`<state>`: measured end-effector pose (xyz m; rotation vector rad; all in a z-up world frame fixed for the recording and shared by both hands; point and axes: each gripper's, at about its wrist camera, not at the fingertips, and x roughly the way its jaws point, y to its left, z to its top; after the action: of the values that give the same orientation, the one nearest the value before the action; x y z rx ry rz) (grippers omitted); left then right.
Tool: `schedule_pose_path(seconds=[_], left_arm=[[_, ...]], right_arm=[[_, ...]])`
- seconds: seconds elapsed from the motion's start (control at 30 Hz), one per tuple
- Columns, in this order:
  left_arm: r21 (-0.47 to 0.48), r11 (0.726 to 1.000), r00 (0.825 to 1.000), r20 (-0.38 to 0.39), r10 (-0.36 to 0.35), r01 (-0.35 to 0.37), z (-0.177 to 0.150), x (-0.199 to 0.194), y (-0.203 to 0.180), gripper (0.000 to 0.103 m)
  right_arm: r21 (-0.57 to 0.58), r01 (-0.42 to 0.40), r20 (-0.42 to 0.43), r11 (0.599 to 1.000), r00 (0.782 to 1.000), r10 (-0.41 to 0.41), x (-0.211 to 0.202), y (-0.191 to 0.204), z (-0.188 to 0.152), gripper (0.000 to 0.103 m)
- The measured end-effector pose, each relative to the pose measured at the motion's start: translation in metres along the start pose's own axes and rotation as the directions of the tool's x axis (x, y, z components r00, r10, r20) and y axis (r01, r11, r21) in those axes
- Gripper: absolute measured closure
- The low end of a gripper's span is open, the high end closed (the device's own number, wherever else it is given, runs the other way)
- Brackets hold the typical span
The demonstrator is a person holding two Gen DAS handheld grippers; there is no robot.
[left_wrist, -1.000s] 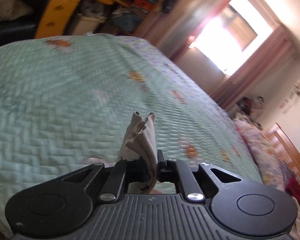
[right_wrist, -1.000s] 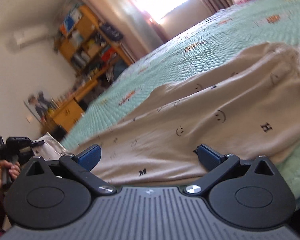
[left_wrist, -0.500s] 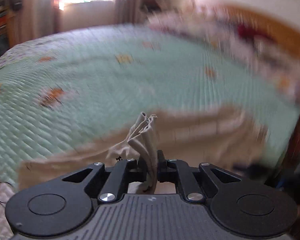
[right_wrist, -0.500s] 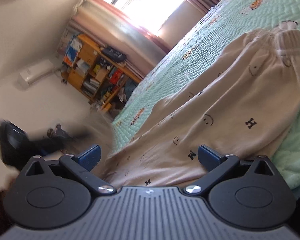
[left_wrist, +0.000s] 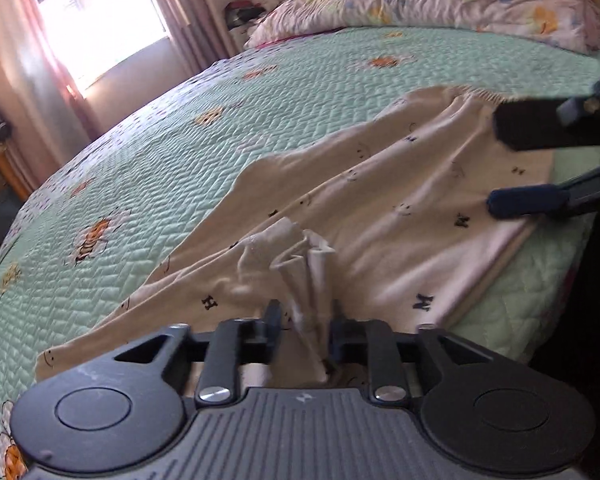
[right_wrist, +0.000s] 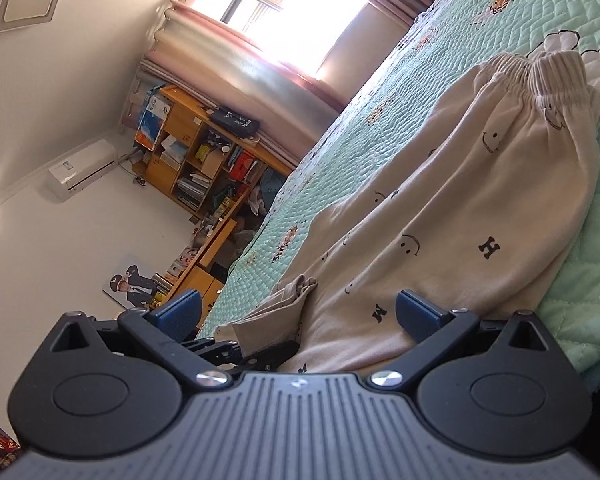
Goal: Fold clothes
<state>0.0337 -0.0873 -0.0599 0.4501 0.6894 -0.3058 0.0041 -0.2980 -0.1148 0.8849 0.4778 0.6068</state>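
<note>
on the green quilt, cream smiley-print trousers, left jaws pinching hem, right jaws spread

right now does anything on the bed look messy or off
Only the cream trousers: they lie slanted and wrinkled across the green quilt, one cuff bunched upright in the left gripper. The right gripper is open above them. Nothing looks damaged.
</note>
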Motion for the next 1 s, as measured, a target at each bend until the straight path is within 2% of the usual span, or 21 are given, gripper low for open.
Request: schedule_pose_path(seconds=[0.07, 0.13, 0.2, 0.27, 0.33, 0.37, 0.4, 0.43, 0.5, 0.57, 0.67, 0.73, 0.77, 0.8, 0.83, 0.87, 0.9, 0.97, 1.0], left_arm=[[-0.059, 0.997, 0.997, 0.052, -0.055, 0.058, 0.000, -0.012, 0.009, 0.020], [-0.135, 0.979, 0.982, 0.130, -0.136, 0.154, -0.003, -0.028, 0.022, 0.019], [-0.254, 0.945, 0.966, 0.202, -0.158, 0.208, -0.008, -0.044, 0.043, 0.019], [-0.408, 0.879, 0.958, 0.238, -0.157, 0.246, -0.018, -0.050, 0.074, 0.019], [-0.556, 0.784, 0.956, 0.238, -0.169, 0.277, -0.033, -0.045, 0.109, 0.019], [-0.620, 0.733, 0.958, 0.230, -0.170, 0.279, -0.042, -0.041, 0.125, 0.020], [-0.668, 0.695, 0.963, 0.218, -0.159, 0.266, -0.052, -0.039, 0.138, 0.020], [-0.692, 0.679, 0.968, 0.206, -0.140, 0.246, -0.060, -0.039, 0.146, 0.020], [-0.709, 0.675, 0.977, 0.185, -0.102, 0.205, -0.072, -0.040, 0.157, 0.020], [-0.702, 0.689, 0.982, 0.168, -0.085, 0.180, -0.080, -0.041, 0.160, 0.020], [-0.673, 0.725, 0.989, 0.126, -0.079, 0.144, -0.091, -0.034, 0.157, 0.020], [-0.663, 0.737, 0.991, 0.105, -0.081, 0.131, -0.100, -0.031, 0.157, 0.020], [-0.655, 0.743, 0.990, 0.111, -0.083, 0.136, -0.104, -0.031, 0.158, 0.020], [-0.646, 0.750, 0.989, 0.122, -0.085, 0.144, -0.108, -0.034, 0.157, 0.019], [-0.636, 0.757, 0.988, 0.130, -0.087, 0.150, -0.113, -0.038, 0.155, 0.019], [-0.624, 0.765, 0.987, 0.136, -0.089, 0.155, -0.117, -0.041, 0.154, 0.019], [-0.613, 0.775, 0.986, 0.142, -0.087, 0.156, -0.120, -0.044, 0.152, 0.019], [-0.597, 0.787, 0.985, 0.151, -0.081, 0.156, -0.125, -0.050, 0.148, 0.019], [-0.599, 0.785, 0.985, 0.154, -0.081, 0.158, -0.127, -0.054, 0.148, 0.019]], right_arm=[[0.001, 0.000, 0.001, 1.000, 1.000, 0.000, 0.000, 0.000, -0.001, 0.000], [0.003, 0.000, 0.001, 1.000, 1.000, 0.000, 0.000, -0.001, -0.001, 0.000], [0.003, 0.000, 0.001, 1.000, 1.000, 0.000, -0.002, -0.001, -0.002, 0.000], [0.006, 0.000, -0.004, 1.000, 1.000, 0.000, -0.003, 0.001, 0.000, 0.000], [0.014, -0.011, -0.014, 1.000, 1.000, 0.011, -0.004, 0.005, 0.003, 0.000], [0.026, -0.039, -0.021, 0.999, 0.999, 0.039, -0.002, 0.009, 0.006, 0.000], [0.040, -0.073, -0.027, 0.997, 0.997, 0.074, 0.000, 0.014, 0.010, 0.000], [0.054, -0.108, -0.035, 0.993, 0.993, 0.110, 0.004, 0.020, 0.014, 0.000], [0.081, -0.147, -0.059, 0.986, 0.987, 0.152, 0.016, 0.029, 0.020, 0.000], [0.102, -0.117, -0.096, 0.988, 0.987, 0.127, 0.027, 0.026, 0.016, 0.000], [0.130, -0.070, -0.153, 0.989, 0.984, 0.090, 0.044, 0.021, 0.010, 0.000], [0.148, -0.038, -0.191, 0.988, 0.979, 0.066, 0.055, 0.018, 0.006, 0.001], [0.156, -0.022, -0.210, 0.987, 0.976, 0.055, 0.061, 0.016, 0.004, 0.004], [0.164, -0.006, -0.229, 0.986, 0.972, 0.044, 0.067, 0.014, 0.002, 0.036], [0.172, 0.011, -0.248, 0.985, 0.968, 0.032, 0.072, 0.013, 0.000, 0.054], [0.179, 0.028, -0.267, 0.983, 0.963, 0.022, 0.078, 0.011, -0.002, 0.083], [0.186, 0.045, -0.287, 0.982, 0.958, 0.011, 0.083, 0.010, -0.004, 0.099], [0.181, 0.076, -0.314, 0.980, 0.949, -0.015, 0.090, 0.010, -0.006, 0.100], [0.140, 0.090, -0.318, 0.986, 0.947, -0.042, 0.090, 0.017, -0.004, 0.100]])
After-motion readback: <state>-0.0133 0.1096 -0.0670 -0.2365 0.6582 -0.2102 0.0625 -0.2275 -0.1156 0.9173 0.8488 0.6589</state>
